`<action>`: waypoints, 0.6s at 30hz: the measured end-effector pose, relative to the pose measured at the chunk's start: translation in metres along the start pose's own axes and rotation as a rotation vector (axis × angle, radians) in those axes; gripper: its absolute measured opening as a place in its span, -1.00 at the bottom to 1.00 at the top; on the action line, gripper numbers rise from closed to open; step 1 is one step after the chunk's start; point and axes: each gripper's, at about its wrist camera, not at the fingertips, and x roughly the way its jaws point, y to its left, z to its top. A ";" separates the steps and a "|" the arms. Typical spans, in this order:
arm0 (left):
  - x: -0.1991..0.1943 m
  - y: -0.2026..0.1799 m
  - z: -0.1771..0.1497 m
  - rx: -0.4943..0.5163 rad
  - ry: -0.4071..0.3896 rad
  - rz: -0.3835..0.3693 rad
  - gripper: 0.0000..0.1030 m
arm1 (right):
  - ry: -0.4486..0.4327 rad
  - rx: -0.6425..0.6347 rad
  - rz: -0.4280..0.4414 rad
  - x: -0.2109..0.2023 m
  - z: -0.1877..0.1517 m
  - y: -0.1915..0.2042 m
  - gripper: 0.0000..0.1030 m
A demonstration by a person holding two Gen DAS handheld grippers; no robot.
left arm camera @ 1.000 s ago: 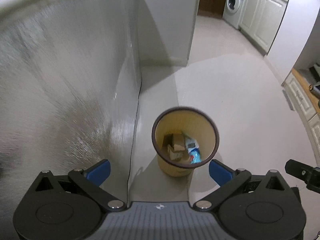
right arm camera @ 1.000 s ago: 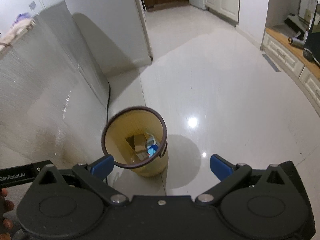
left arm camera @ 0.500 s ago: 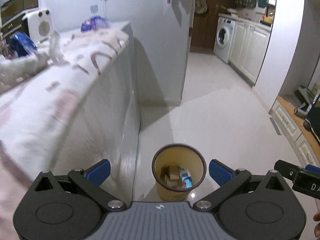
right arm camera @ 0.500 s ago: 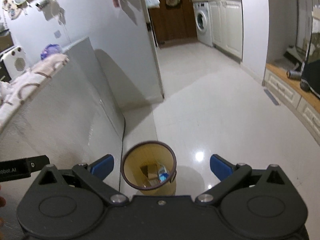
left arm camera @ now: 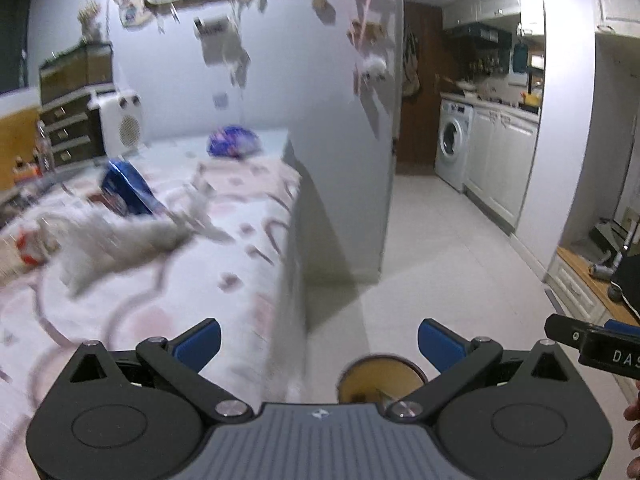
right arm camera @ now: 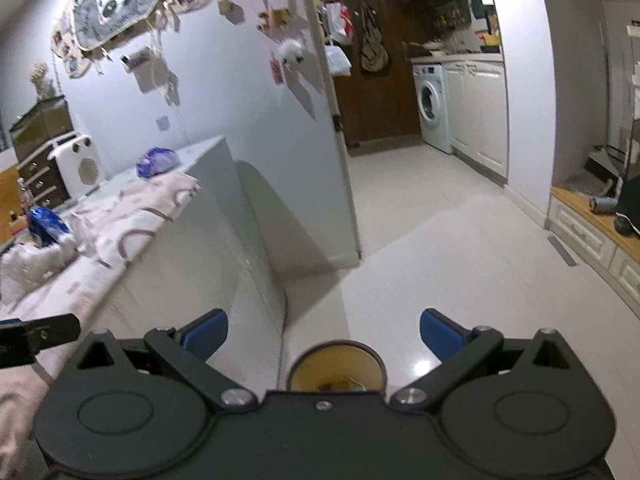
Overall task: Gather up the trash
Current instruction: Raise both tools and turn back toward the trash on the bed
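Observation:
A yellow trash bin (left arm camera: 380, 378) with a dark rim stands on the floor by the counter's end, low in the left wrist view and mostly hidden by the gripper body; it also shows in the right wrist view (right arm camera: 336, 368). My left gripper (left arm camera: 319, 340) is open and empty, high above the counter edge. My right gripper (right arm camera: 324, 334) is open and empty above the bin. On the counter lie blurred white crumpled wrappers (left arm camera: 120, 240), a blue packet (left arm camera: 128, 192) and a purple bag (left arm camera: 234, 146).
A patterned cloth (left arm camera: 248, 216) covers the white counter (right arm camera: 208, 240). A white heater (left arm camera: 120, 124) stands at its back. A partition wall (right arm camera: 280, 140) rises beyond it. A washing machine (right arm camera: 432, 106) and cabinets line the far kitchen. Tiled floor (right arm camera: 440, 240) spreads right.
Both grippers have risen and tilted up from looking down into the bin. The bin has slid to the bottom of both views and the counter top has come into sight.

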 end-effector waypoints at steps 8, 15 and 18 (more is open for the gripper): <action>-0.012 0.067 0.029 -0.015 -0.052 0.056 1.00 | -0.081 -0.066 0.066 -0.004 0.019 0.049 1.00; -0.005 0.137 0.042 -0.001 -0.089 0.131 1.00 | -0.068 -0.065 0.113 0.010 0.033 0.090 1.00; -0.002 0.172 0.046 -0.003 -0.104 0.143 1.00 | -0.073 -0.063 0.141 0.015 0.034 0.107 1.00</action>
